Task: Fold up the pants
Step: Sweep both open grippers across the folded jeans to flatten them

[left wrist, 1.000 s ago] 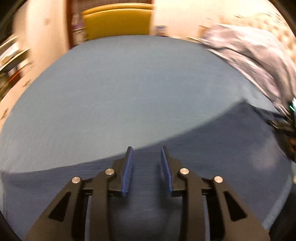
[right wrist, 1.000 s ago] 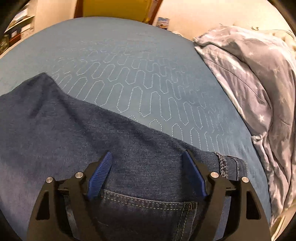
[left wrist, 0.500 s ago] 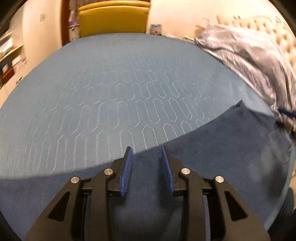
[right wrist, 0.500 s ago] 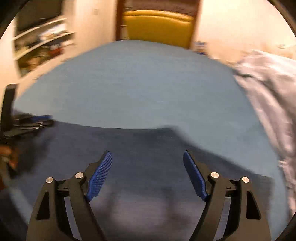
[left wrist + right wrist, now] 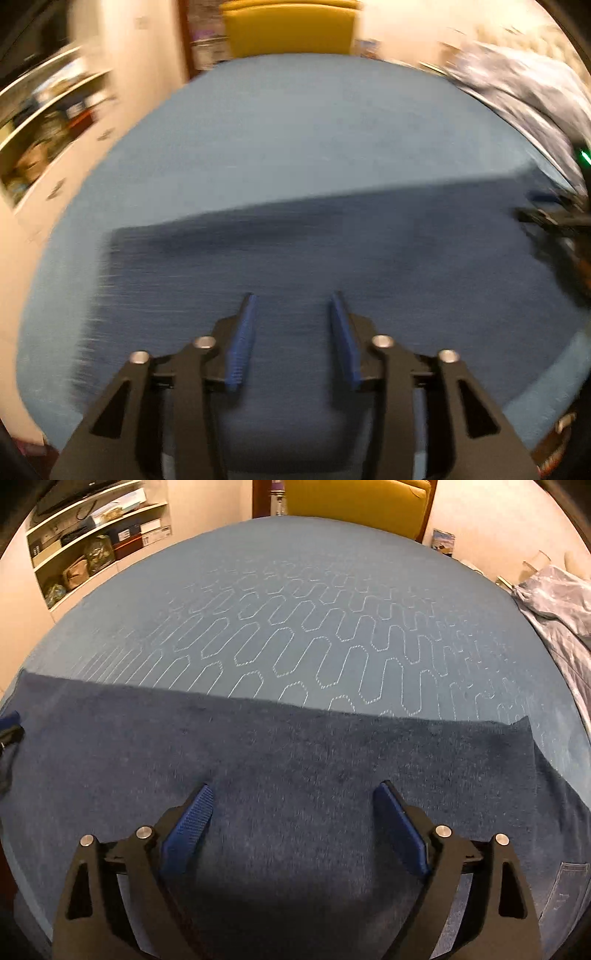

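Note:
Dark blue denim pants (image 5: 295, 768) lie flat across the near part of a blue quilted bed, also seen as pants (image 5: 332, 258) in the blurred left wrist view. My right gripper (image 5: 293, 794) hovers over the cloth with its blue-padded fingers wide apart and nothing between them. A stitched pocket edge (image 5: 565, 886) shows at the lower right. My left gripper (image 5: 293, 304) is also above the denim, its fingers parted with a narrower gap, holding nothing. The other gripper's black body (image 5: 557, 221) shows at the right edge of the left wrist view.
The blue quilted bedspread (image 5: 314, 609) stretches away beyond the pants. A crumpled grey star-print duvet (image 5: 557, 602) lies at the right. A yellow chair (image 5: 354, 502) stands past the far edge and shelves (image 5: 92, 542) with boxes are at the left.
Both grippers have swung over the pants; the right view turned left, the left view pulled back. The left gripper's fingers have spread a little wider. The right stays wide open.

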`<state>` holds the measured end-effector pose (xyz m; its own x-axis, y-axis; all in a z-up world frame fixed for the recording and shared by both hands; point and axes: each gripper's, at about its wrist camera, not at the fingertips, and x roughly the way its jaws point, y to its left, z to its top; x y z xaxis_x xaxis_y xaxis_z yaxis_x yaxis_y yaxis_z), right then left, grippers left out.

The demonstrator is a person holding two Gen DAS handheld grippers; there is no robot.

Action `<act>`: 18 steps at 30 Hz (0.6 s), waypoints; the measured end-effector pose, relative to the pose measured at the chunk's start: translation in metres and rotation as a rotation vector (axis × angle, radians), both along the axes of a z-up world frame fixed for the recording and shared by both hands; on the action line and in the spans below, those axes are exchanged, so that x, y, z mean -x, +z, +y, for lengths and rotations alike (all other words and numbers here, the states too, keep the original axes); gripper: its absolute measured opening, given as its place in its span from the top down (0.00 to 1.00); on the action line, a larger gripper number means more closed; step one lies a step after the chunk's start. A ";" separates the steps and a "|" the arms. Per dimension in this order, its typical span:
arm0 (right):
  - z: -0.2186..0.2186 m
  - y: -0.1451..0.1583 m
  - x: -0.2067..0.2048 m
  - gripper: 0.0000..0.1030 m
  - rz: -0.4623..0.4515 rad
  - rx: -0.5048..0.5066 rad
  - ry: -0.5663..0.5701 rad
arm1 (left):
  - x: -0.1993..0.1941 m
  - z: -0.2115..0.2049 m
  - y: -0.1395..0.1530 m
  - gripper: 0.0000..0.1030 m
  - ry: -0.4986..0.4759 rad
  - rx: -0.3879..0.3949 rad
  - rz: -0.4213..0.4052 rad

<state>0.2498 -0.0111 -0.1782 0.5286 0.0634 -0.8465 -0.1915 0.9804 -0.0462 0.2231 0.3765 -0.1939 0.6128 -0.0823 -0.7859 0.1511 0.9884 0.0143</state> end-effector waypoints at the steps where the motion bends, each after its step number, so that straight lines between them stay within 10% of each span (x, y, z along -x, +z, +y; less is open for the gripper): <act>1: 0.003 0.001 -0.003 0.17 -0.001 0.010 -0.004 | -0.005 0.019 -0.001 0.43 0.046 -0.007 -0.003; 5: 0.006 0.003 -0.010 0.17 -0.021 0.047 -0.034 | -0.014 0.074 0.009 0.49 0.205 -0.011 -0.023; 10: -0.003 -0.001 -0.023 0.13 -0.021 0.042 -0.088 | -0.021 0.005 0.029 0.49 -0.034 0.149 -0.023; 13: 0.002 0.011 -0.021 0.13 -0.059 0.045 -0.131 | -0.030 -0.054 0.018 0.46 -0.186 0.087 0.003; 16: 0.031 0.029 -0.009 0.14 -0.100 -0.010 -0.046 | -0.051 -0.048 0.000 0.47 -0.160 0.083 0.043; 18: 0.054 0.038 -0.002 0.14 -0.100 -0.068 0.031 | -0.054 -0.022 0.003 0.64 -0.118 0.130 0.043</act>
